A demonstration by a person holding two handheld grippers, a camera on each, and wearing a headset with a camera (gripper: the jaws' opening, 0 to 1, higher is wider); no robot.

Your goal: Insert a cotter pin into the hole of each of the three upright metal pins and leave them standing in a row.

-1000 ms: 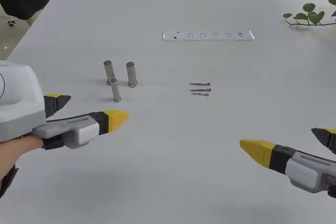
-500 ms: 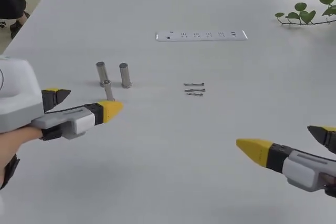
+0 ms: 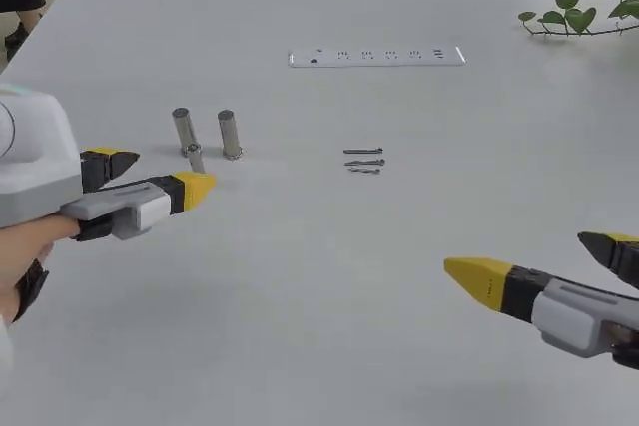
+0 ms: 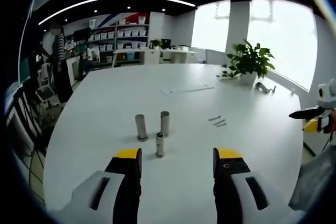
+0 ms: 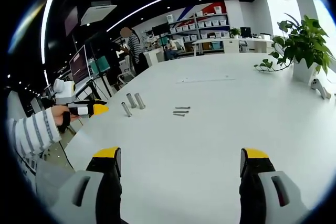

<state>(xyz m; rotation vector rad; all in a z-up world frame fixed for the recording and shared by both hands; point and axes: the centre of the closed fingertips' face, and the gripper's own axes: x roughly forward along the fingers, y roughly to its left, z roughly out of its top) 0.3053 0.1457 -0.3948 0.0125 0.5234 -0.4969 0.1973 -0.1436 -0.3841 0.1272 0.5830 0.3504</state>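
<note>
left gripper [image 3: 167, 172] hangs low over the white table [image 3: 329, 296] at the left side of the head view, its two yellow-tipped jaws spread wide apart with nothing between them. in the left gripper view the same gripper [image 4: 178, 156] points straight at the three metal pins [image 4: 160, 145], which stand upright on the table just ahead of the jaw tips. two taller pins stand side by side at the back and a shorter one stands in front of them, so they form a small triangle, not a row. in the head view the metal pins [image 3: 195, 157] are near the left gripper's forward jaw tip, with a gap of bare table showing between them.

three cotter pins [image 3: 363, 161] lie flat on the table, well to the right of the metal pins, stacked close together in parallel; none is in a hole. they also show in the left gripper view [image 4: 218, 121] and the right gripper view [image 5: 180, 111].

right gripper [image 3: 517, 252] is at the lower right of the head view, well apart from the pins, its jaws also wide apart and holding nothing. a white power strip [image 3: 376, 56] lies farther back on the table, and a leafy plant [image 3: 589, 7] sits at the far right corner.
</note>
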